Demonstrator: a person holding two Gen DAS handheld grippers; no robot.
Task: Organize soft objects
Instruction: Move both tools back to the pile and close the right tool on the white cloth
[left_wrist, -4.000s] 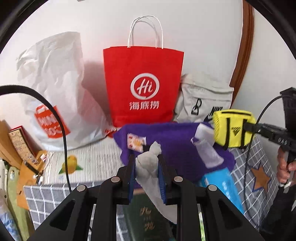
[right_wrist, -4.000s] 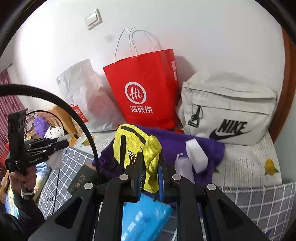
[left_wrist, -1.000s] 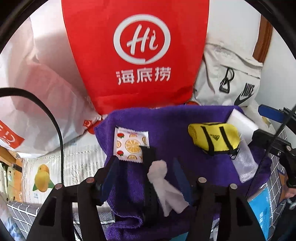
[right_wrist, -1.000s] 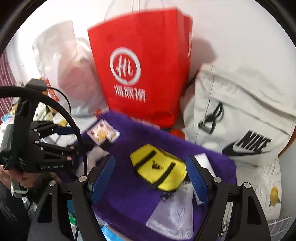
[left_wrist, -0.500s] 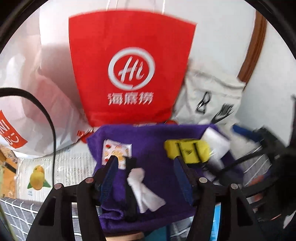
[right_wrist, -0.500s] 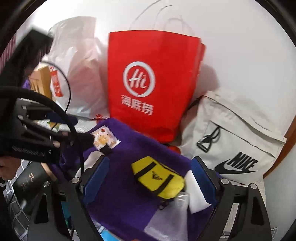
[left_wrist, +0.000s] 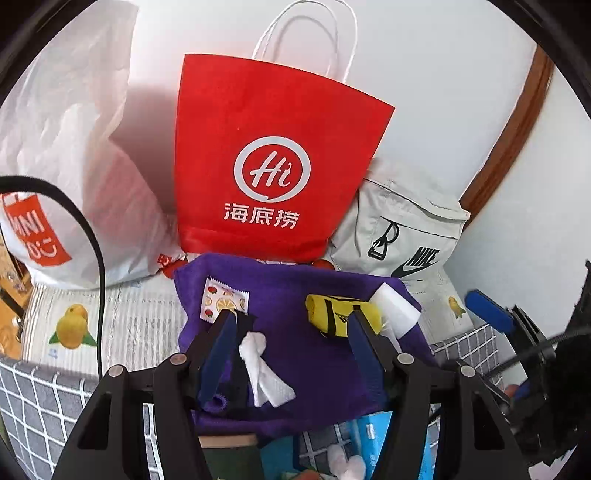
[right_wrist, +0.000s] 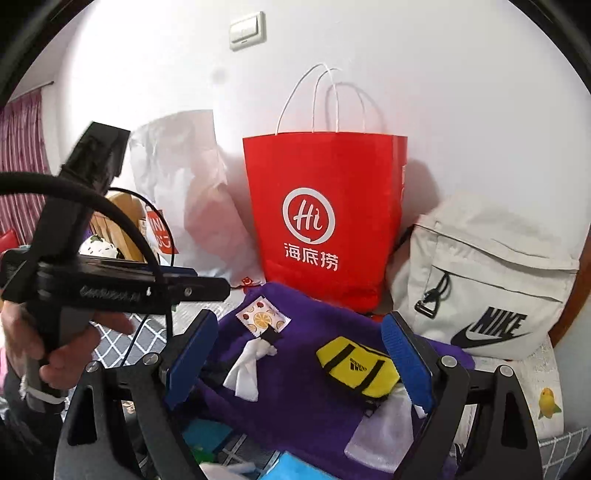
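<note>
A purple towel (left_wrist: 295, 354) (right_wrist: 314, 391) lies spread in front of the bags. On it rest a white knotted cloth (left_wrist: 260, 367) (right_wrist: 245, 365), a yellow pouch with black straps (left_wrist: 338, 319) (right_wrist: 356, 367), a fruit-print packet (left_wrist: 223, 301) (right_wrist: 260, 317) and a white sponge block (left_wrist: 395, 312). My left gripper (left_wrist: 291, 350) is open and empty above the towel, the white cloth by its left finger. My right gripper (right_wrist: 299, 365) is open and empty, with the cloth and pouch between its fingers below.
A red paper bag (left_wrist: 273, 170) (right_wrist: 325, 218), a white plastic bag (left_wrist: 66, 166) and a grey Nike bag (left_wrist: 402, 236) (right_wrist: 487, 280) stand against the wall. A blue pack (left_wrist: 362, 443) and a clear pouch (right_wrist: 384, 432) lie at the towel's near edge on checked cloth (left_wrist: 37, 402).
Both grippers let go of the white cloth and the yellow pouch onto the towel, opened, and have pulled back and up; the view now takes in the whole red bag.
</note>
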